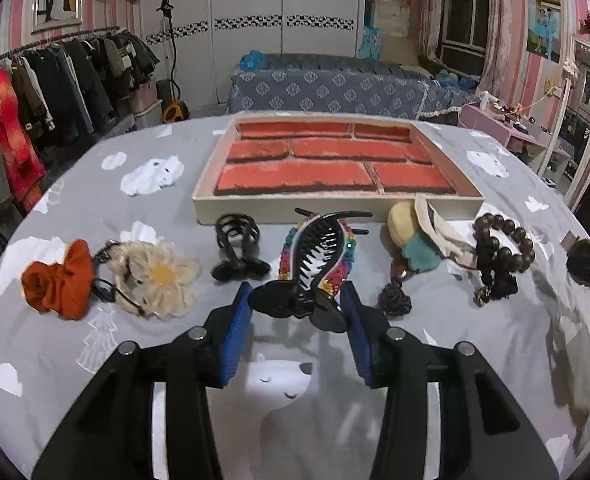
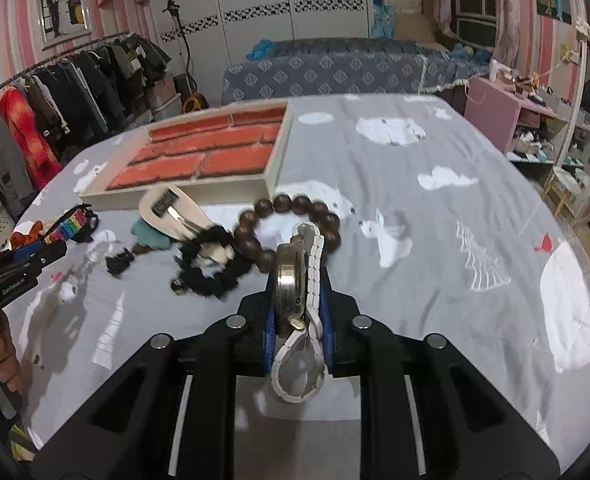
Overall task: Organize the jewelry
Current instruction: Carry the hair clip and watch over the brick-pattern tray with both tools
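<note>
My left gripper (image 1: 297, 300) is open, its blue pads either side of the black handles of a rainbow-beaded hair claw (image 1: 315, 256) lying on the grey cloth. My right gripper (image 2: 297, 300) is shut on a wristwatch (image 2: 295, 296) with a brass case and white band, held on edge above the cloth. A tray (image 1: 335, 204) with a red brick-pattern floor sits behind the row of items; it also shows in the right wrist view (image 2: 277, 164). A brown bead bracelet (image 2: 287, 216) lies just past the watch.
On the cloth lie an orange scrunchie (image 1: 61, 280), a cream flower hair tie (image 1: 159, 280), a small black claw clip (image 1: 237, 248), a cream and teal hair clip (image 1: 419, 236), and a black scrunchie (image 2: 215, 264). A clothes rack (image 1: 55, 76) stands at the left.
</note>
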Available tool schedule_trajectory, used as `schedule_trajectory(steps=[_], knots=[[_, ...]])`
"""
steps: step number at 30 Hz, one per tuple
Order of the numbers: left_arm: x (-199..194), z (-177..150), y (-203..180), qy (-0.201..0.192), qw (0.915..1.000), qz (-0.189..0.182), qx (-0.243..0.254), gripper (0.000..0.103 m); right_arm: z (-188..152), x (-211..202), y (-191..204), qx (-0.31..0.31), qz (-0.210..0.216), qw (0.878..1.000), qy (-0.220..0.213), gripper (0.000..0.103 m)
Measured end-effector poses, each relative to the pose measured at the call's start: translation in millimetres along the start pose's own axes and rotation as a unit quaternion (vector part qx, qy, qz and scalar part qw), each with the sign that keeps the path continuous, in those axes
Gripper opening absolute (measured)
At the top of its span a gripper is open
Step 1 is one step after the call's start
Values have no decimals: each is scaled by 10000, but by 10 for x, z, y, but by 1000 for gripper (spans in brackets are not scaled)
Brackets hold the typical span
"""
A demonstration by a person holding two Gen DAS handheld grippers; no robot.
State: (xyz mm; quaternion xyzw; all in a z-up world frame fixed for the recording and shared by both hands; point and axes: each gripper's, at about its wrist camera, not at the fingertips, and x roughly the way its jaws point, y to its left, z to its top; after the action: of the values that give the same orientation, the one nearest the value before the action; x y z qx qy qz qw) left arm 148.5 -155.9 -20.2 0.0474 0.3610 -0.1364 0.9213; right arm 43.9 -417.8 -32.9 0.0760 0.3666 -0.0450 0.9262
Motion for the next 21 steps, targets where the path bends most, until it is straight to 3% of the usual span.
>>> schedule_trajectory(steps=[7, 13, 16, 21], knots=[[-147, 193, 87, -233, 9997, 14, 13, 45, 233, -119, 178, -127, 81, 9995, -294, 19], [-86, 641, 224, -521, 9985, 152, 55, 45, 674, -85, 288, -248, 136, 9981, -546, 19], [75, 916, 266, -541, 9983, 220, 39, 45, 976, 38, 402, -354, 173, 9968, -702, 19], [467, 1190, 241, -441, 9985, 330, 64, 45, 1373, 563, 578, -363, 414, 9973, -495, 19]])
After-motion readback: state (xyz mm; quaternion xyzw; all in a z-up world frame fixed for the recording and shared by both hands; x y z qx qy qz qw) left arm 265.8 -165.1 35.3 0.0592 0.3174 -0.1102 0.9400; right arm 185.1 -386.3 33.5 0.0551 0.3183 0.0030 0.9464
